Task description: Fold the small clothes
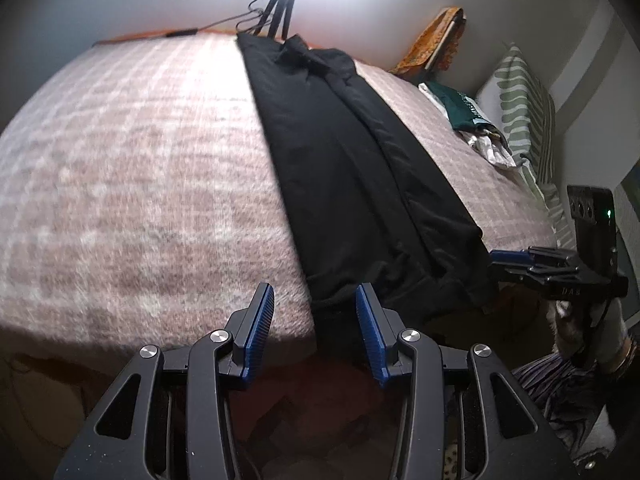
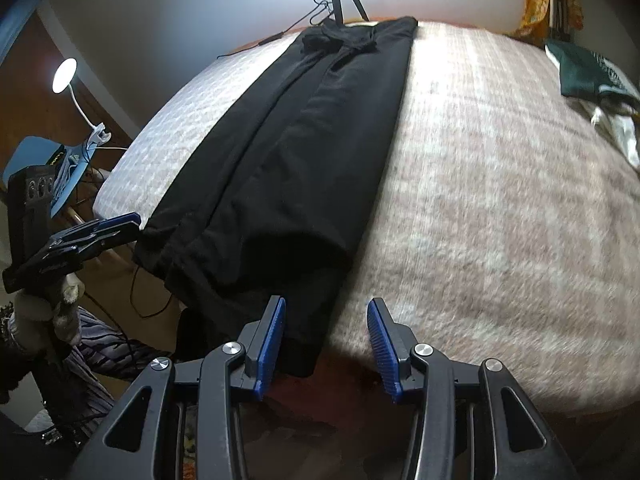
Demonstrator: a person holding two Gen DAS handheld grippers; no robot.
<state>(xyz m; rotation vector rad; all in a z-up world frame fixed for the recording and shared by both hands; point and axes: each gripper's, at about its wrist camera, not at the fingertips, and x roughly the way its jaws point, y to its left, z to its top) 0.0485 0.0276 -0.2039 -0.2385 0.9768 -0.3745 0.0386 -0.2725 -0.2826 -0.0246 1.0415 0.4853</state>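
Note:
Black trousers [image 1: 344, 168] lie lengthwise on the pink checked bed [image 1: 132, 184], folded leg over leg, with the cuffs hanging over the near edge; they also show in the right wrist view [image 2: 304, 152]. My left gripper [image 1: 315, 320] is open and empty, its jaws either side of the trousers' left cuff at the bed edge. My right gripper [image 2: 326, 334] is open and empty, its left finger [image 2: 272, 344] by the cuff hanging off the edge. Each gripper shows in the other's view: the right [image 1: 516, 258], the left [image 2: 116, 226].
A pile of green and white clothes [image 1: 468, 120] lies at the bed's right side by a striped pillow [image 1: 524, 108]. A tripod [image 1: 280, 0] stands behind the far edge. A lit desk lamp [image 2: 66, 76] and a blue chair [image 2: 56, 172] stand left of the bed.

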